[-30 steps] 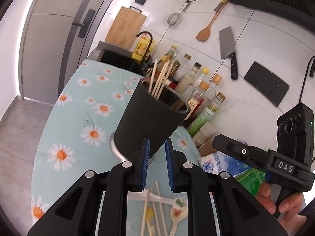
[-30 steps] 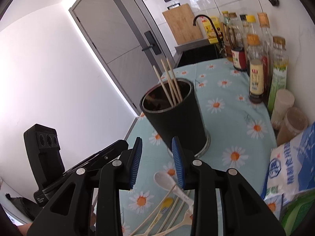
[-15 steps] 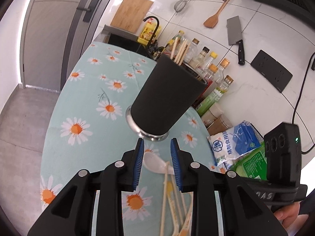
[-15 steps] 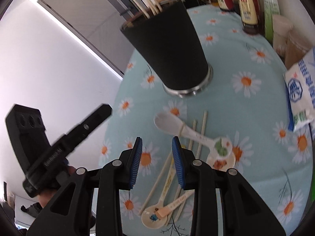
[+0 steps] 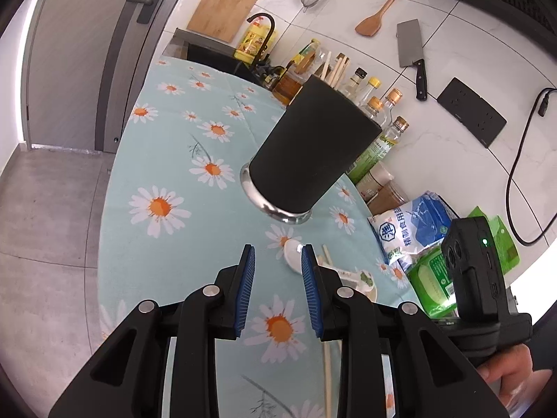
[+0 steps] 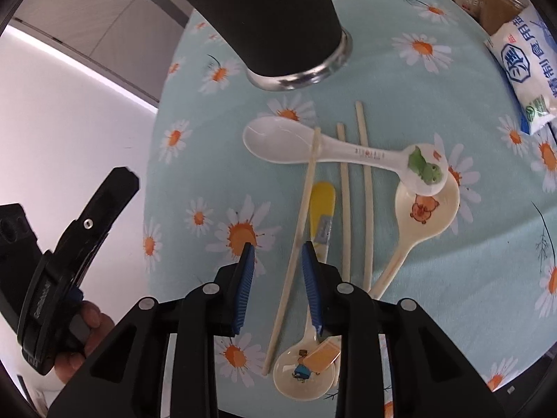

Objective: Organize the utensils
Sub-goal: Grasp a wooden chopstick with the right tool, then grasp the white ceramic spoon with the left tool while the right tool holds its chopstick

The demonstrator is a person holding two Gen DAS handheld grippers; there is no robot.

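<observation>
Right gripper (image 6: 276, 254) part-open, empty; loose chopstick (image 6: 302, 216) lies between its fingers, black holder (image 6: 264, 17) farther off.

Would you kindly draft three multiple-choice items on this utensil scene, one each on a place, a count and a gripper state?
1. Where does the white spoon lie relative to the black holder?
A. Inside it
B. On the cloth just in front of its base
C. Behind it, by the bottles

2. How many loose chopsticks lie on the daisy tablecloth?
A. Three
B. One
C. Six

3. What is the right gripper doing?
A. Shut on a spoon
B. Shut on a chopstick
C. Open, holding nothing

Answers:
1 B: the spoon's bowl lies on the cloth just short of the holder's metal foot.
2 A: one slanted chopstick and two parallel ones are visible.
3 C: its blue pads stand apart, with the slanted chopstick passing between them ungripped.
</observation>
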